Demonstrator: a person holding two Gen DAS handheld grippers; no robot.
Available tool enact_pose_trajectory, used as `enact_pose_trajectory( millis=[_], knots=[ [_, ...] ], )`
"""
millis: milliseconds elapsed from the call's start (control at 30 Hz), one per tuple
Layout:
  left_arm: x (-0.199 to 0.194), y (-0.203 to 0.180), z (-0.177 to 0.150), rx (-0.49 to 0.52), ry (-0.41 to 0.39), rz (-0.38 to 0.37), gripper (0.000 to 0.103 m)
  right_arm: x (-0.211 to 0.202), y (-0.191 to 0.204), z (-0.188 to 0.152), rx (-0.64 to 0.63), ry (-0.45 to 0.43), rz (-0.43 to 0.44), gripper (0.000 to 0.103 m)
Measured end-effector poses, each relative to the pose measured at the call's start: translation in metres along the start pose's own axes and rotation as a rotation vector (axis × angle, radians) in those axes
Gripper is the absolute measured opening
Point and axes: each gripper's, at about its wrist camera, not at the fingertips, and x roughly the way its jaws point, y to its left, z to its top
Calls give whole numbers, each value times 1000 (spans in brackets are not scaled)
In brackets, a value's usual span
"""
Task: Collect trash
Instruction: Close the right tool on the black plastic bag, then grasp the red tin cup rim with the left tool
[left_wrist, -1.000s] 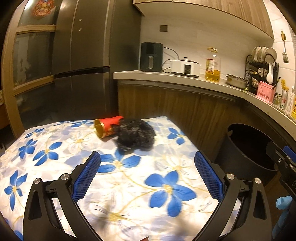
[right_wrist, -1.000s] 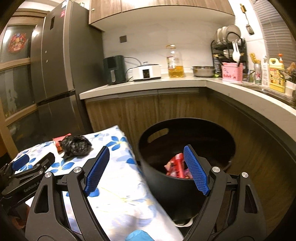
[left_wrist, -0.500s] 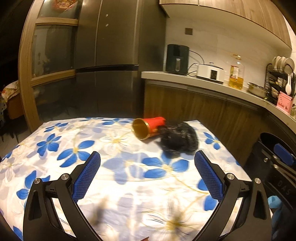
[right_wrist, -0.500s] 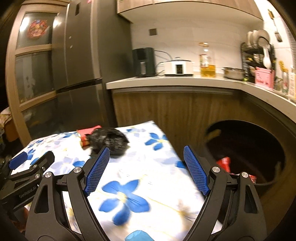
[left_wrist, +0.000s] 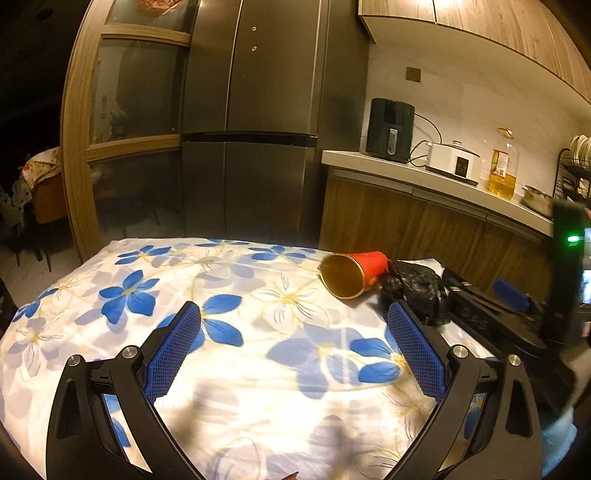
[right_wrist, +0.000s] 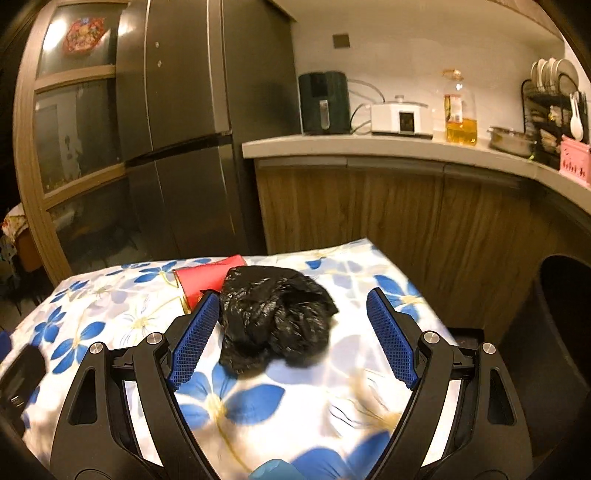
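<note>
A crumpled black plastic bag lies on the blue-flowered tablecloth, with a red paper cup on its side just behind it. My right gripper is open, and the bag sits just ahead of its fingertips, nearer the left finger. In the left wrist view the cup shows its gold inside, and the bag lies to its right. My left gripper is open over bare cloth, nothing between its fingers. The right gripper shows at that view's right edge beside the bag.
A dark round bin stands on the floor right of the table. Behind the table are wooden cabinets and a counter with appliances and an oil bottle. A tall grey fridge stands at the back left.
Both views have swung left, from the bin to the table. The bag now lies close before my right gripper. In the left view, cup and bag have shifted right. Both grippers stayed open.
</note>
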Motion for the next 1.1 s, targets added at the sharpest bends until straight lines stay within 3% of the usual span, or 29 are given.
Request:
enact_pose_trajectory(
  millis=[167, 267, 367, 433, 533, 833, 1100],
  knots=[
    [5, 5, 2, -1, 2, -1, 97, 29, 5, 2, 30, 55, 0, 79],
    [9, 8, 1, -8, 11, -6, 97, 43, 6, 1, 47, 95, -4, 68],
    [11, 10, 0, -12, 16, -8, 97, 58, 9, -4, 34, 152, -11, 47],
    [13, 11, 1, -16, 18, -10, 97, 62, 6, -7, 43, 175, -11, 22],
    [16, 12, 1, -21, 26, -20, 97, 60, 3, -9, 59, 183, 5, 7],
    [49, -11, 11, -41, 47, -201, 97, 11, -25, -13, 110, 78, -23, 4],
    [85, -46, 15, 13, 25, -247, 97, -52, -52, -24, 128, -28, -54, 4]
  ],
)
